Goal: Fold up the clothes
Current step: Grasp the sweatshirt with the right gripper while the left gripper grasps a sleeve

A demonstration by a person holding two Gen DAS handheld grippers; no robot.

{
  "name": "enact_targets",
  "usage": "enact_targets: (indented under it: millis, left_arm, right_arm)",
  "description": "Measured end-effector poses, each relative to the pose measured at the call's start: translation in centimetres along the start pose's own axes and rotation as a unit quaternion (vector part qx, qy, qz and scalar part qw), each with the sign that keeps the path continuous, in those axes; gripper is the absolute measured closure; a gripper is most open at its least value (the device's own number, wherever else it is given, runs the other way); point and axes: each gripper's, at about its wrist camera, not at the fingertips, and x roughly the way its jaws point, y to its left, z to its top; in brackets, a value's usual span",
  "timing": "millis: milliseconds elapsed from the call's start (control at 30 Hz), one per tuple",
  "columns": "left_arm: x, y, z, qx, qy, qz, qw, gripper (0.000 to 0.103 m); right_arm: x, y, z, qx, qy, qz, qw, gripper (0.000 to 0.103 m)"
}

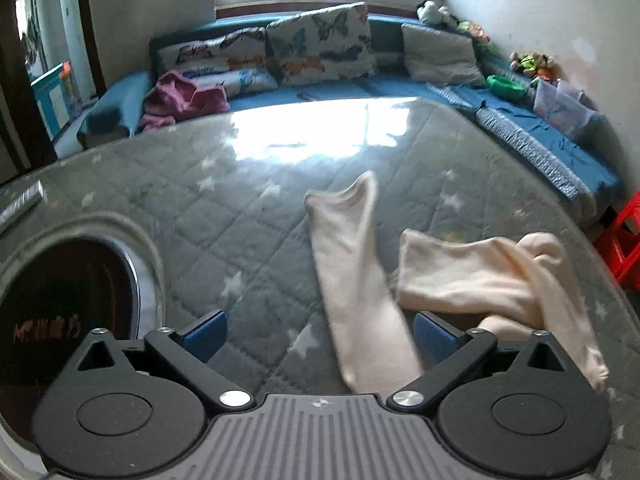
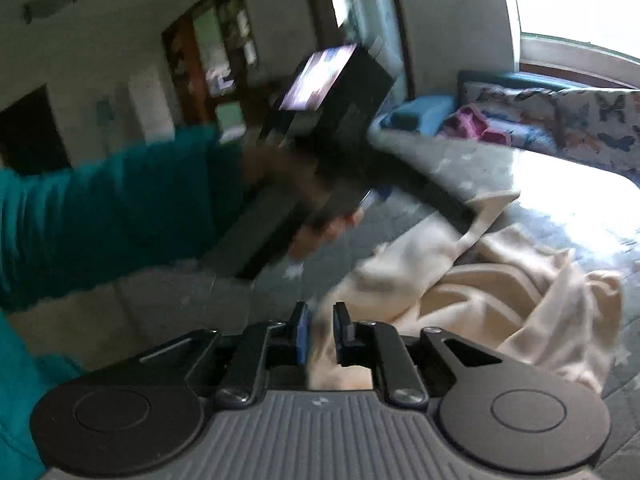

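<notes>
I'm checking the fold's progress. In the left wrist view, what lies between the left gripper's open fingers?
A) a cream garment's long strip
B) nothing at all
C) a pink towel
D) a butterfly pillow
A: the cream garment runs as a long strip between the wide-open blue pads of the left gripper, untouched by either.

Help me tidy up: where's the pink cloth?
In the left wrist view the pink cloth lies upper left on the blue sofa, beside the butterfly pillows.

The left gripper (image 1: pixel 316 334) stands wide open above the cream garment (image 1: pixel 460 272), pitched downward. The right gripper (image 2: pixel 322 332) is nearly closed, cream cloth between its pads. A teal-sleeved arm (image 2: pixel 100 208) reaches over that garment.
</notes>
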Motion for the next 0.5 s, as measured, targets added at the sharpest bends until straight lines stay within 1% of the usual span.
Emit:
enact_targets:
  millis: [33,133,167,200,333,400,467,500]
  left_arm:
    - [0.2,0.2,-0.3,-0.003,0.005,0.001,1.0000,0.006]
    - [0.7,0.7,-0.5,-0.011,0.013,-0.008,0.9998,0.013]
    - [0.8,0.6,-0.6,-0.011,0.013,-0.012,0.9998,0.017]
    - [0.9,0.6,-0.7,-0.011,0.013,-0.016,0.9997,0.019]
    - [1.0,0.2,-0.9,-0.006,0.012,-0.033,0.9994,0.034]
    - [1.0,0.1,-0.9,-0.004,0.011,-0.044,0.9990,0.047]
    - [1.0,0.2,-1.0,-0.006,0.011,-0.058,0.9982,0.069]
    - [0.9,0.2,-1.0,-0.008,0.010,-0.065,0.9978,0.075]
  right_arm:
    - [-0.4,-0.7,0.5,0.007,-0.007,-0.012,1.000,0.089]
    - [-0.7,-3.5,2.4,0.024,-0.027,-0.078,0.996,0.086]
    - [-0.5,-4.8,2.9,0.032,-0.029,-0.103,0.994,0.082]
    - [-0.4,-5.9,3.3,0.040,-0.030,-0.124,0.991,0.077]
    - [2.3,-10.9,4.3,0.090,-0.017,-0.190,0.977,0.074]
    - [4.0,-12.7,4.7,0.103,-0.004,-0.212,0.972,0.068]
    - [6.0,-14.3,4.7,0.114,0.012,-0.226,0.967,0.068]
    - [6.7,-14.9,4.4,0.121,0.018,-0.229,0.966,0.068]
